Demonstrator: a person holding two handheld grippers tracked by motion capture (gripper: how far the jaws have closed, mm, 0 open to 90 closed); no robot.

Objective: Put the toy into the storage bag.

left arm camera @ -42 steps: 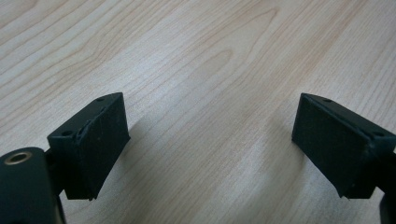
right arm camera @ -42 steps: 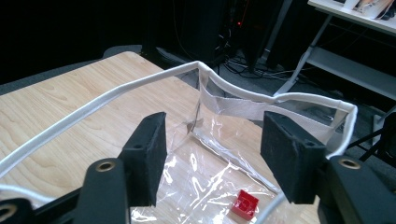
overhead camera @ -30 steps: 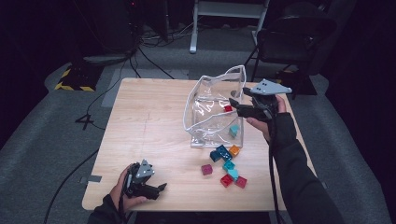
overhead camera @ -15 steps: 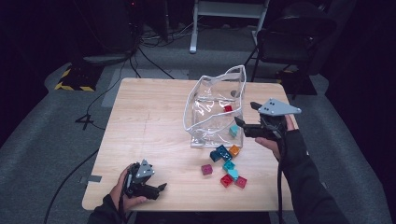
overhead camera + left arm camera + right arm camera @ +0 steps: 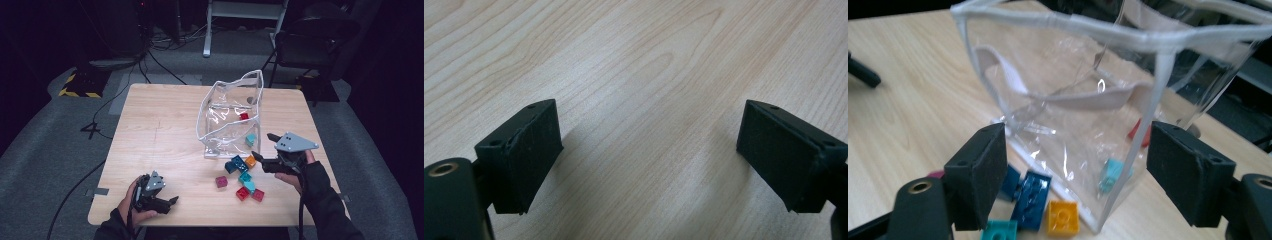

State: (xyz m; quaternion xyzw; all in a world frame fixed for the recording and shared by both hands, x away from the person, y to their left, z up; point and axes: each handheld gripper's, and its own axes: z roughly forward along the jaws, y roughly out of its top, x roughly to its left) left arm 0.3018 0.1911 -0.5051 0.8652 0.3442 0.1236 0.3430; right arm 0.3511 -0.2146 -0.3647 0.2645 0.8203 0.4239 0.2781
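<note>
Two bricks sit in the bag (image 5: pixel 227 117); a pile (image 5: pixel 242 175) waits just outside. Right gripper (image 5: pixel 261 161) (jaws just opened, empty) descends; left gripper (image 5: pixel 170 202) rests open, empty.

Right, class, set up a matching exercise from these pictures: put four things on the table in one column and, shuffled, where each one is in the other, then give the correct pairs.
Things
1. red brick
2. orange brick
3. magenta brick
4. left gripper

Places
A. near the table's front left corner, jaws open over bare wood
B. inside the clear bag, towards its far end
C. on the table just outside the bag's near end, beside the blue bricks
D. alone on the wood, leftmost of the loose bricks

Pairs: 1-B, 2-C, 3-D, 4-A
</note>
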